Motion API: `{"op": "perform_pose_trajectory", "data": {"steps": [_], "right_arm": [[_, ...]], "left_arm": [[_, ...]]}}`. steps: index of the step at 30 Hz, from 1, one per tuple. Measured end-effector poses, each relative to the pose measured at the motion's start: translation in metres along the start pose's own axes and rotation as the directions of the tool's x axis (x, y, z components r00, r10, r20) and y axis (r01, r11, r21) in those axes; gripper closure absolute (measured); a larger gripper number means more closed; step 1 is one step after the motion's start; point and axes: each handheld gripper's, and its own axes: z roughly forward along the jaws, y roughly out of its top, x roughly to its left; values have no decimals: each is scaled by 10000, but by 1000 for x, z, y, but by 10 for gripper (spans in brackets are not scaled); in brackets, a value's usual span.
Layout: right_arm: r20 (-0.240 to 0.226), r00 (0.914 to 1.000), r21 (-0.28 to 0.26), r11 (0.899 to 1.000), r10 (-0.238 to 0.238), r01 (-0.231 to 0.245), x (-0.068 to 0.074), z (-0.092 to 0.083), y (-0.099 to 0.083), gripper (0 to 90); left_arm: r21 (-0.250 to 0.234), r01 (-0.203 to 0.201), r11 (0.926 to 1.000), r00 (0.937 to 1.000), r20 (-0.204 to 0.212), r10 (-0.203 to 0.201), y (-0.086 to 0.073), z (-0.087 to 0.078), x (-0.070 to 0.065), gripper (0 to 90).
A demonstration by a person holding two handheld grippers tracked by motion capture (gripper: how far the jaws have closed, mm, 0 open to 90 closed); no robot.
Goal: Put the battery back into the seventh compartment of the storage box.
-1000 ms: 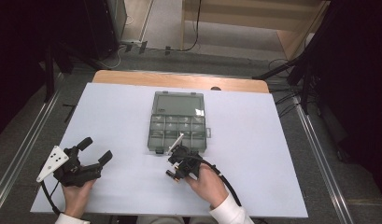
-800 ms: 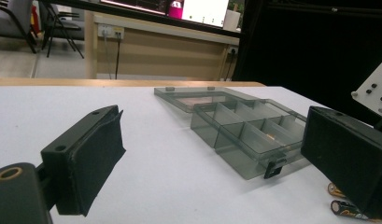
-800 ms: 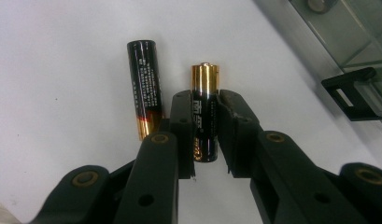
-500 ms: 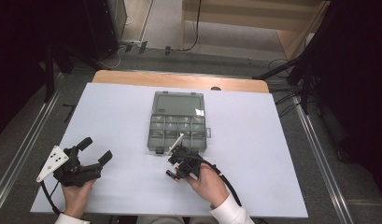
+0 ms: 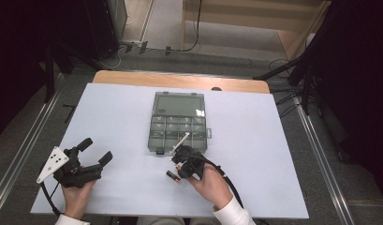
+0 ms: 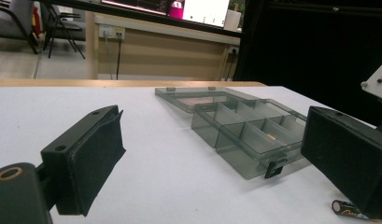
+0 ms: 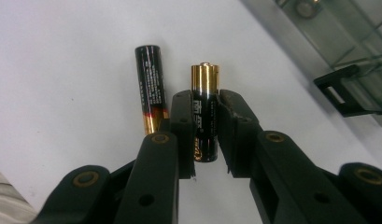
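Right gripper [image 7: 206, 140]: fingers [image 7: 181, 135] clamped on a black-and-gold battery [image 7: 205, 100], pinched at mid-body, gold cap poking out past the tips. Second battery [image 7: 150, 88] lies flat on the table [image 5: 114, 117], just beside the held one, apart from it. In the high view both sit just in front of the compartment box [image 5: 178, 129], near its front edge and black latch [image 7: 343, 91]. Box is clear grey, lid folded open behind it; some small item shows in one cell, too small to tell. Left gripper [image 5: 93, 157]: fingers [image 6: 88, 156] spread wide, holding nothing, well left of the box and in front of it. Risks, as judged: smooth round casing could roll or twist between the pads if the squeeze eases; the loose battery is close enough to get nudged and roll away from the box.
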Motion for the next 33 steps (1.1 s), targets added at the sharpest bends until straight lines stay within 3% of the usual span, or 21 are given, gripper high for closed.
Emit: {"op": "perform_pose_trajectory", "data": {"steps": [12,20,24,33], "right_arm": [[-206,9989,-1015,9938,429,-448,-8,-19,-2,776],[-500,9954,-1618,9828,818,-889,-17,-30,1,775],[-400,9938,-1795,9776,1041,-1096,-22,-30,0,775],[-1009,9812,-2650,9462,1646,-1860,-34,-37,0,775]], "left_arm": [[7,14,10000,10000,19,-14,0,1,0,56],[5,17,10000,10000,15,-17,0,1,0,56],[13,48,10000,10000,26,-49,0,1,0,56],[23,62,10000,10000,31,-62,0,1,0,56]]}}
